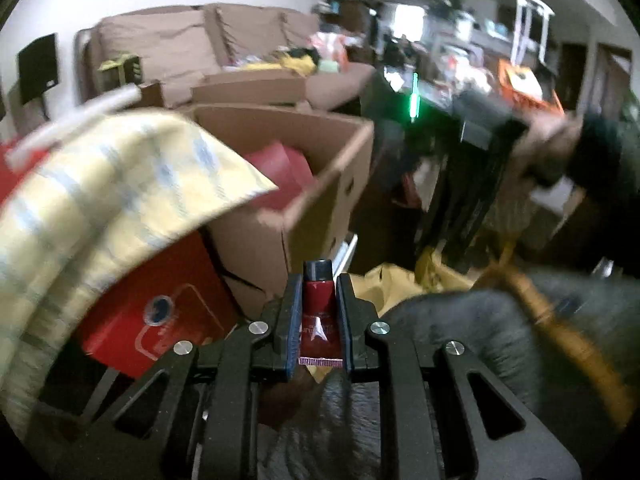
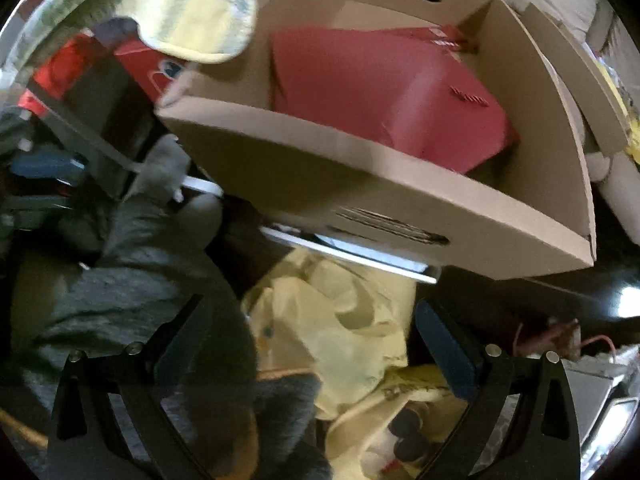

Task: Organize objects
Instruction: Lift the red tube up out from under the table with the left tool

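Red tube (image 1: 318, 312) sitting clamped between the left gripper (image 1: 318, 300) pads, long axis lying along the fingers, dark cap pointing forward, crimped end rearward, right gripper (image 2: 332, 340) gaping wide, holding nothing, cardboard box (image 2: 400, 216) lying ahead

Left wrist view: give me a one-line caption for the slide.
Left gripper clamps a small red tube, cap forward, above an open cardboard box holding a red bag.

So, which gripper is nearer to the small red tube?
Left. The left gripper is shut on the small red tube, which sits between its pads. The right gripper is open above yellow bags and holds nothing.
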